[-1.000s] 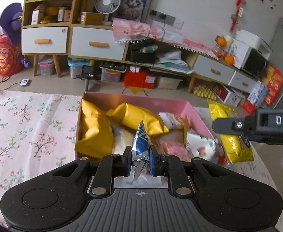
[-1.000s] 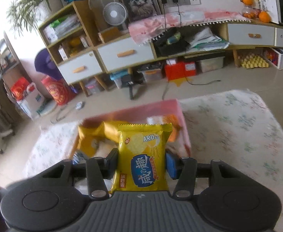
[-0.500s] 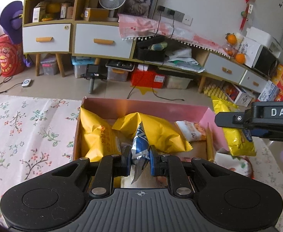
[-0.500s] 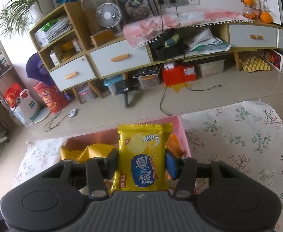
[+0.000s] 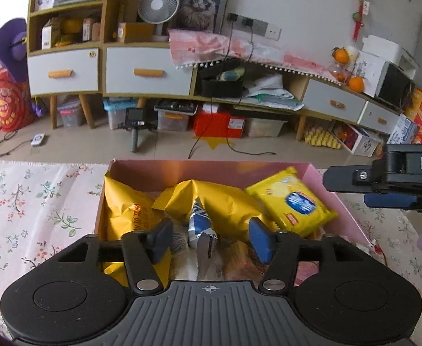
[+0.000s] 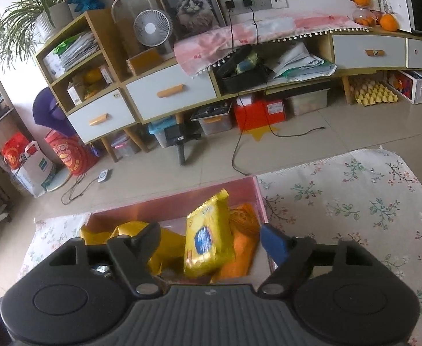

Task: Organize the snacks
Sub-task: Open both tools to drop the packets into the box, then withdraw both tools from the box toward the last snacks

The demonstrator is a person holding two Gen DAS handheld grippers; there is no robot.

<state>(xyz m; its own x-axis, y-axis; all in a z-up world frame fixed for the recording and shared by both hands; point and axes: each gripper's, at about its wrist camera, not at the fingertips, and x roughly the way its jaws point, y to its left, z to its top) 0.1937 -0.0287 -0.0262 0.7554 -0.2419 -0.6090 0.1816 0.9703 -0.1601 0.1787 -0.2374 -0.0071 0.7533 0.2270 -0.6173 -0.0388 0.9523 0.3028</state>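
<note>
A pink box (image 5: 182, 168) on the floral tablecloth holds several snack bags. My left gripper (image 5: 209, 240) is open above the box; a blue-and-white foil snack (image 5: 199, 226) lies loose between its fingers among yellow bags (image 5: 130, 210). My right gripper (image 6: 212, 239) is open over the box (image 6: 182, 201); the yellow cracker pack with a blue label (image 6: 208, 236) sits free in the box's right side, leaning on an orange bag (image 6: 242, 245). The pack also shows in the left wrist view (image 5: 291, 201), with the right gripper's fingers (image 5: 355, 177) at the right edge.
The floral tablecloth (image 5: 32, 201) spreads on both sides of the box (image 6: 355, 201). Beyond the table edge is tiled floor with cables, storage bins and a long low cabinet (image 5: 153, 72) against the wall.
Both grippers opened. The left let go of the blue-and-white snack and the right let go of the yellow cracker pack, which now lies in the box.
</note>
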